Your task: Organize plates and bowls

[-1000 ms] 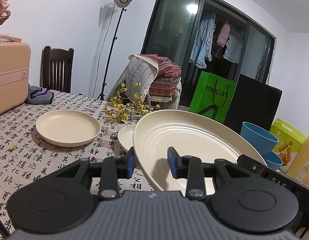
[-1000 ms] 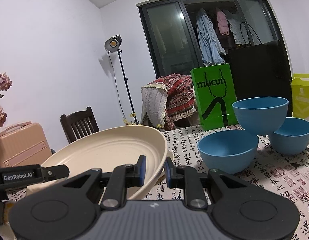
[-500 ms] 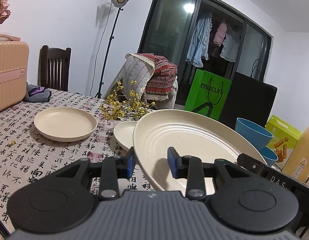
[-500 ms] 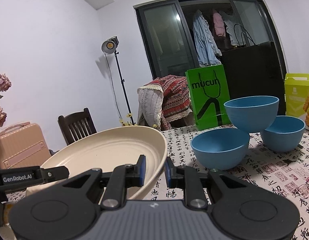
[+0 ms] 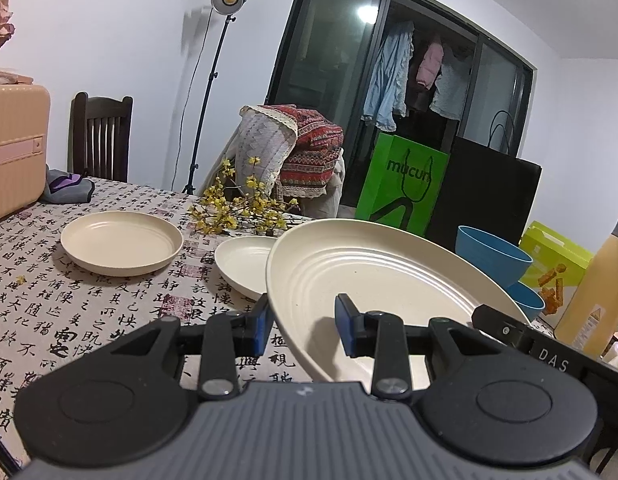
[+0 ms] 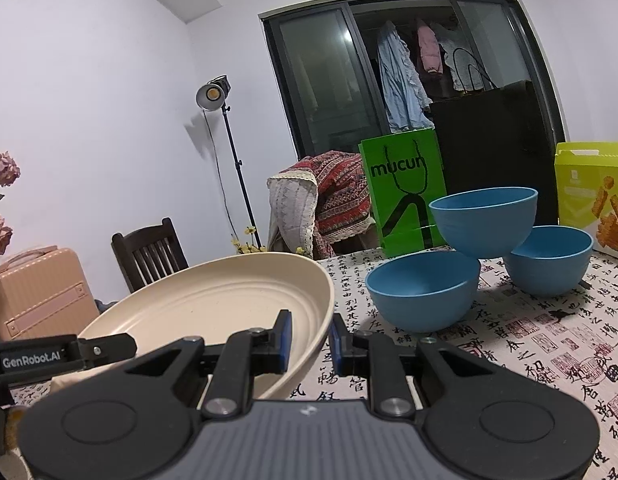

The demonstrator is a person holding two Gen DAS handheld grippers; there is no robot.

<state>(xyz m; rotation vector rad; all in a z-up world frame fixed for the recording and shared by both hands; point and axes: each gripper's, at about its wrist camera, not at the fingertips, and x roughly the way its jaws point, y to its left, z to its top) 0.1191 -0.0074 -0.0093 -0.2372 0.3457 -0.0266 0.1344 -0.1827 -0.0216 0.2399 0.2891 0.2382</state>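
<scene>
Carrying the large cream plate [image 5: 373, 280] clamped at opposite rims by the left tongs [image 5: 303, 326] and right tongs [image 6: 309, 342], the likely next move is lowering it level beneath or beside the smaller plates [image 5: 121, 242] ahead of the left tongs

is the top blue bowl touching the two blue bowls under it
Touching. The right wrist view shows the top blue bowl sitting on the rims of the near lower bowl and the far lower bowl, with no gap at either rim.

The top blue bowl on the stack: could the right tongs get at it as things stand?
Probably not yet. The right tongs are shut on the rim of the large cream plate, shared with the left tongs. The top blue bowl itself sits unobstructed.
</scene>
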